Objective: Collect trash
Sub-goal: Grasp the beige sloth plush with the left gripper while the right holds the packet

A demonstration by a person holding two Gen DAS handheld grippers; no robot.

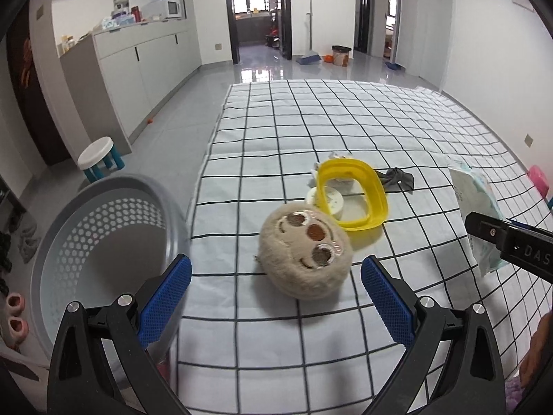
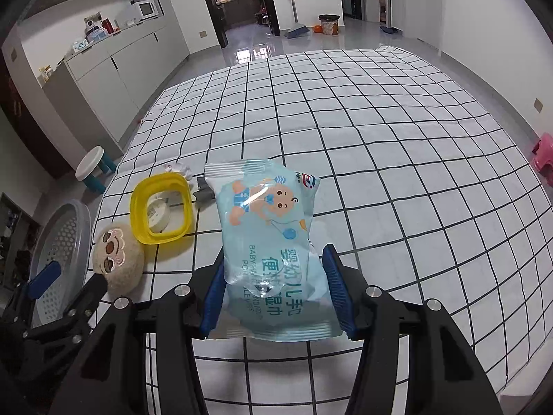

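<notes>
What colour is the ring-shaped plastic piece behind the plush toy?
Yellow ring; clearest in the left wrist view.

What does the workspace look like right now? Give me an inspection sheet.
Surface: bed under a white checked sheet.
Job's things: wipes pack held above the sheet; crumpled paper and grey scrap behind the yellow frame; grey basket at the bed's left edge.
Clutter: plush face toy; white round lid seen through the frame.
Grippers: left gripper open, toy just ahead of its fingers; right gripper shut on the pack.
Cables: nothing seen.
Surroundings: grey tiled floor, cabinets with microwave, white stool, dustpan, bin, pink stool, slippers.
</notes>
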